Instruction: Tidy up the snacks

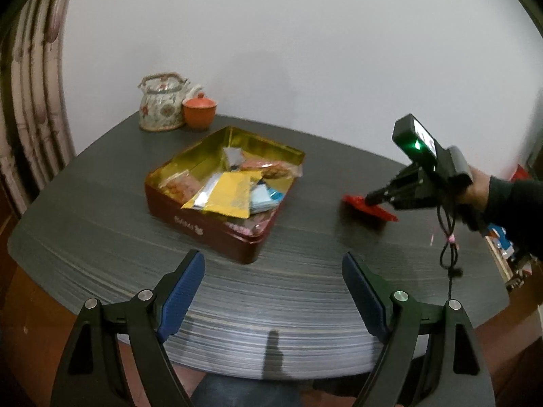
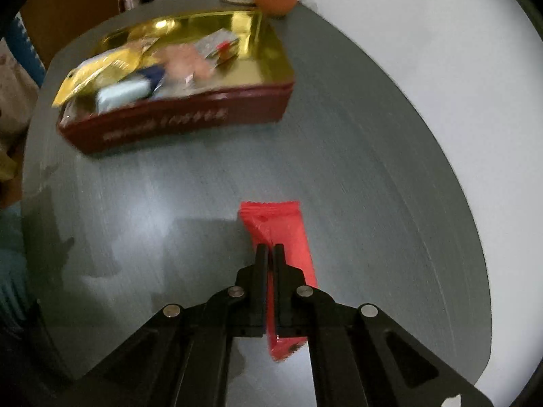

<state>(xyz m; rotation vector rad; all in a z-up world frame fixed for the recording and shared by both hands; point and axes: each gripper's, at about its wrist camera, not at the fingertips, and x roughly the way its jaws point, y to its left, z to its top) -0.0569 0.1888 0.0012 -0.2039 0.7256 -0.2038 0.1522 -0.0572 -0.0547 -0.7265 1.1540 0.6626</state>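
Your right gripper [image 2: 269, 249] is pinched tight on the red packet [image 2: 276, 227], its two black fingers [image 2: 260, 271] pressed together with a fold of the wrapper caught between them. Taking the tin [image 1: 203, 227] as landmark: the packet sits well to the tin's right on the grey table [image 1: 101, 237], apart from it, with bare tabletop between the two. In the left wrist view the packet [image 1: 356, 201] looks tilted, one end under your gripper [image 1: 371, 200] and the other end toward the table's right edge; whether it touches the table or is just off it cannot be told. Your hand [image 1: 475, 186] and dark sleeve [image 1: 512, 200] come in from the far right of the tin, a black cable [image 1: 448, 237] hanging beneath. Your left gripper [image 1: 273, 264] stands wide open, blue pads [image 1: 185, 291] spread, nothing between them, over the table edge on the tin's near side. The tin is open, red outside, gold inside, and holds a heap of snacks: a yellow pouch [image 1: 227, 196] on top, a pale blue packet [image 1: 268, 196] beside it, clear-wrapped biscuits [image 1: 180, 186] toward the left wall. Behind the tin, at the far table edge by the white wall, a patterned teapot [image 1: 161, 105] touches an orange cup [image 1: 200, 112].
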